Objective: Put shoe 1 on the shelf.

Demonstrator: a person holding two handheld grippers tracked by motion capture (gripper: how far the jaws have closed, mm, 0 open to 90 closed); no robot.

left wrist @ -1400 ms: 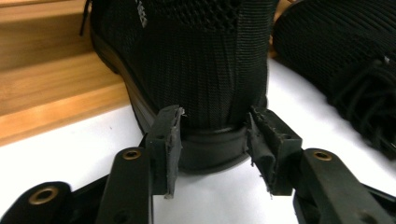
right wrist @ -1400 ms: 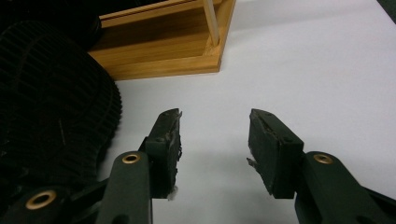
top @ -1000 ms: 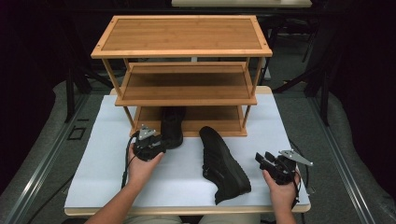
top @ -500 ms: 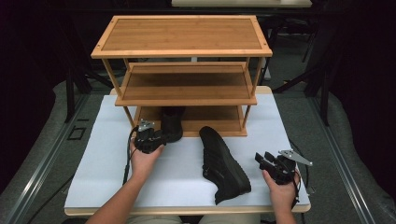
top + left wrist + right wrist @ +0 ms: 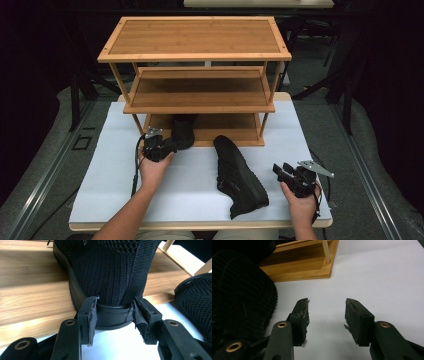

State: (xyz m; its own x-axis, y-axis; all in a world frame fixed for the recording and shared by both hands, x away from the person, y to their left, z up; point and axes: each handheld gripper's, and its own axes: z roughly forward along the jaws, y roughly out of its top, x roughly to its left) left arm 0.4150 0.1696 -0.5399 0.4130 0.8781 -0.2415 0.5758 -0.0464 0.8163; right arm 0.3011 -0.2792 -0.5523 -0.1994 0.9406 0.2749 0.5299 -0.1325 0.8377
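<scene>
A black knit shoe stands on the bottom shelf of a wooden rack, heel toward me. My left gripper reaches it from the front left. In the left gripper view its pads sit against both sides of the heel, shut on it. A second black shoe lies on the white tabletop in front of the rack, toe toward me. My right gripper hovers to its right. It is open, with only bare tabletop between its fingers, and the shoe's ribbed sole is at its left.
The rack has three shelves; the top and the middle shelf are bare. Its corner post and base stand ahead of my right gripper. The second shoe shows at the right of the left gripper view. Cables trail from both grippers.
My left gripper has moved a little toward the rack, and the shoe it holds has slid further onto the bottom shelf. The right gripper and the lying shoe have stayed put.
</scene>
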